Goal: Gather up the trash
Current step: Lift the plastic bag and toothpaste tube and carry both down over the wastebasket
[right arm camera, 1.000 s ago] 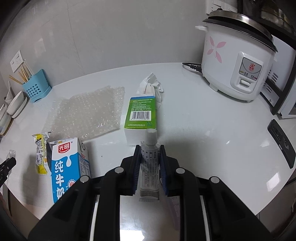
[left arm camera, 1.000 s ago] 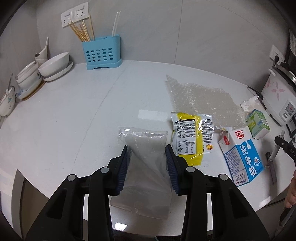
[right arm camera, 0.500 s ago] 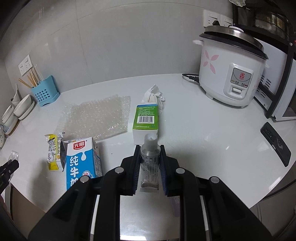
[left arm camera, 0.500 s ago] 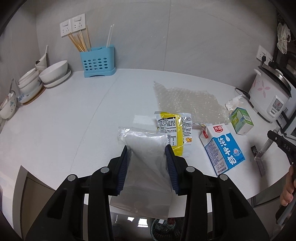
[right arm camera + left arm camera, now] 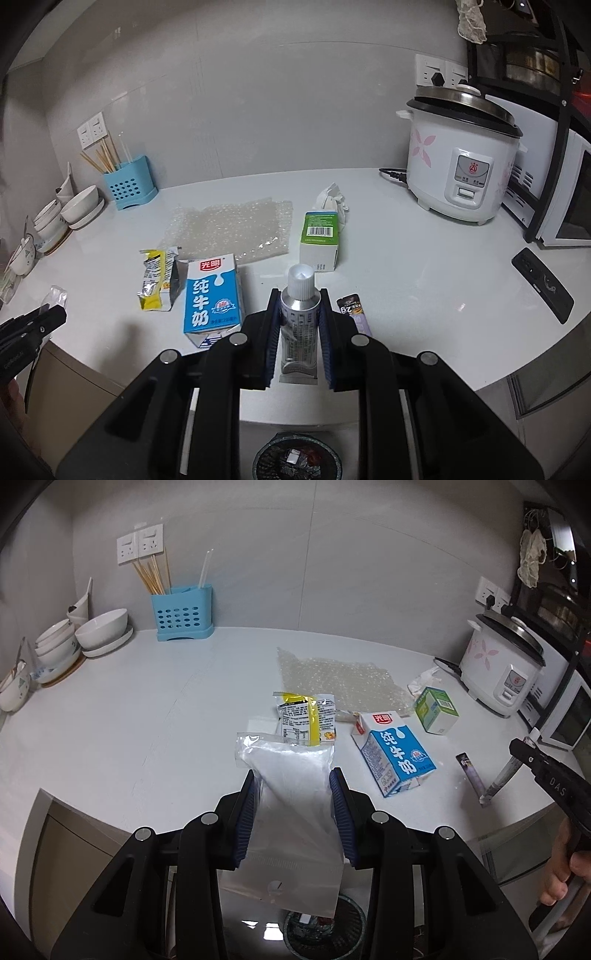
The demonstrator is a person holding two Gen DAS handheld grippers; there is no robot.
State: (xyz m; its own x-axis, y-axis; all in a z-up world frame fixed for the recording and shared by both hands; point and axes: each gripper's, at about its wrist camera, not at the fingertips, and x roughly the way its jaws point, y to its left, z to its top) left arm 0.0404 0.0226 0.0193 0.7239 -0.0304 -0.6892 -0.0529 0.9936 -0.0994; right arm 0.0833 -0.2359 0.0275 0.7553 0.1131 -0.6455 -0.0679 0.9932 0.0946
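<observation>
A waste bin (image 5: 320,928) is seen at the bottom edge of both views, below the counter edge and under the grippers. In the left wrist view, a clear plastic bag (image 5: 291,801) is clamped between the blue pads of the left gripper (image 5: 293,781), its lower end hanging above the bin. In the right wrist view, a silver tube (image 5: 298,325) with a white cap is gripped between the pads of the right gripper (image 5: 298,301), cap pointing forward, held above the counter's near edge and the bin (image 5: 297,461).

On the white counter (image 5: 129,720), just past the right gripper, a small dark sachet (image 5: 353,308) is laid flat, and a blue milk carton (image 5: 212,295) is lying on its side to the left of the tube. Beside the carton, further left, a yellow snack wrapper (image 5: 157,278) is seen crumpled. Behind these, a sheet of bubble wrap (image 5: 229,229) is spread out, with a green and white box (image 5: 320,234) to its right and a crumpled white tissue (image 5: 332,197) just behind that box.

Further back, a white rice cooker (image 5: 461,162) with a pink flower print is placed at the right, its cord running along the counter. At the far left, a blue utensil holder (image 5: 127,186) with chopsticks is set against the wall, and stacked white bowls (image 5: 79,208) are kept beside it. 2 wall sockets (image 5: 140,548) are mounted above the holder.
</observation>
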